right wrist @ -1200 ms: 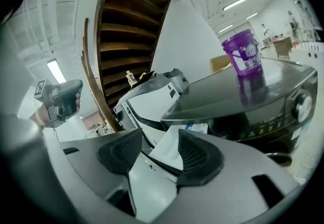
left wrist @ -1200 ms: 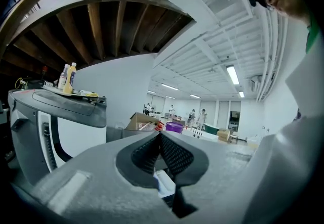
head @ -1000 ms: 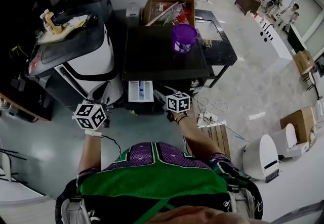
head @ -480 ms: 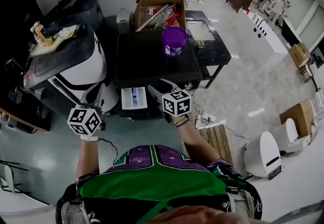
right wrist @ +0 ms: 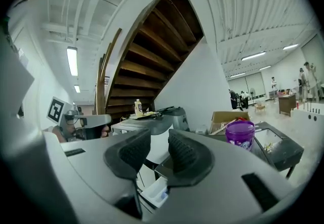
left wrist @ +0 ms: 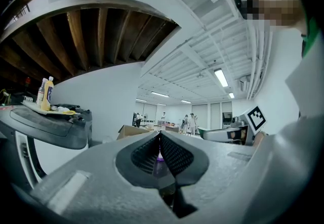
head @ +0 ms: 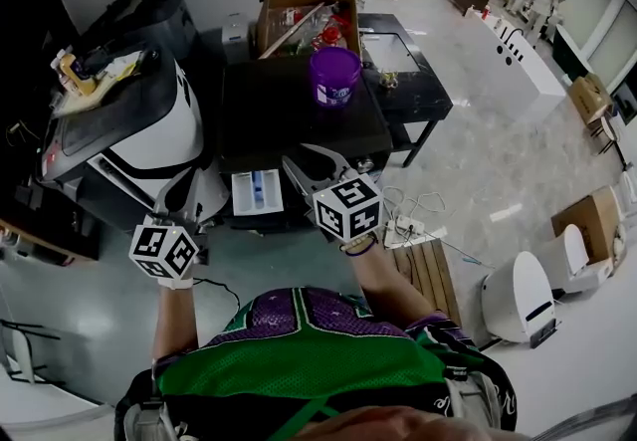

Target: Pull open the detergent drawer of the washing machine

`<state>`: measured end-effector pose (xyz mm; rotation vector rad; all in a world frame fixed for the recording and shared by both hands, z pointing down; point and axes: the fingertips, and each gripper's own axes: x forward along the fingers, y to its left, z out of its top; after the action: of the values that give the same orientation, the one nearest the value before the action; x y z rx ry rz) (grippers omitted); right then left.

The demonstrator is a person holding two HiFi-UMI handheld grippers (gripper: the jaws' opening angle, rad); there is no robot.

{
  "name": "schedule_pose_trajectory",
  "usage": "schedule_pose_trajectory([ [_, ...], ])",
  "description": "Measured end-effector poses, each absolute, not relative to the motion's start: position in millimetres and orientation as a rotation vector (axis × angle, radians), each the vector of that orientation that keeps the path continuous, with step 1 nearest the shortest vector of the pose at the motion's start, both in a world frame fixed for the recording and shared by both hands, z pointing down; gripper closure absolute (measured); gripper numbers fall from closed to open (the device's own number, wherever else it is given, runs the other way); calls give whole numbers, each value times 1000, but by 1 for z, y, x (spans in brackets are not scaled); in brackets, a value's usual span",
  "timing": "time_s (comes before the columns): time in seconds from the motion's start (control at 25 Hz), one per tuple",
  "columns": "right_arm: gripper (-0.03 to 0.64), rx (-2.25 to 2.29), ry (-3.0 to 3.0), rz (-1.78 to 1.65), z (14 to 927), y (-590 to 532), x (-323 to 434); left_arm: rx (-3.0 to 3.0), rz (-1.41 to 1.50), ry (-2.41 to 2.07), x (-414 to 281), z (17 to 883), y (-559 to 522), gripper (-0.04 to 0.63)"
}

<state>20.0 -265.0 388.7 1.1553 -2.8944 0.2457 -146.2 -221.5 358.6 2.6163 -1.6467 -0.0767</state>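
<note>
The washing machine is a dark box in front of me. Its white detergent drawer with a blue insert stands pulled out of the front, and it also shows low in the right gripper view. My right gripper hangs level above and just right of the drawer, touching nothing. Its jaws have just been closing, but a gap stays between the pads with nothing in it. My left gripper is left of the drawer by the white appliance, and its pads meet at the tips, empty.
A purple tub stands on the washer's top. A white appliance with a cluttered black lid stands at the left, a cardboard box behind, and a black side table at the right. A power strip and wooden pallet lie on the floor.
My right gripper has risen from beside the drawer's front to above it, rolled a little, and its jaws stand narrower. The left gripper has lifted slightly. The drawer stays pulled out.
</note>
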Motion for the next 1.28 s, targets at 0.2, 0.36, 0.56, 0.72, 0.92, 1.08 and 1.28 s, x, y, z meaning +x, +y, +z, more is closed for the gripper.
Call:
schedule_pose_trajectory([
  [0.2, 564, 1159, -2923, 239, 380, -259, 26, 2619, -72, -1653, -142, 358, -215, 578],
  [0.36, 586, 1149, -2954, 231, 374, -256, 26, 2613, -88, -1673, -142, 356, -210, 578],
  [0.56, 604, 1138, -2958, 210, 373, -253, 23, 2604, -113, -1704, -147, 351, -205, 578],
  [0.72, 612, 1136, -2955, 206, 372, -252, 21, 2617, -70, -1709, -147, 353, -200, 578],
  [0.92, 614, 1181, -2953, 146, 364, -251, 23, 2621, -78, -1716, -146, 352, -195, 578],
  [1.08, 614, 1217, -2954, 130, 362, -251, 26, 2614, -104, -1728, -148, 349, -193, 578],
  [1.28, 614, 1225, -2945, 130, 364, -252, 29, 2608, -111, -1731, -148, 351, -192, 578],
])
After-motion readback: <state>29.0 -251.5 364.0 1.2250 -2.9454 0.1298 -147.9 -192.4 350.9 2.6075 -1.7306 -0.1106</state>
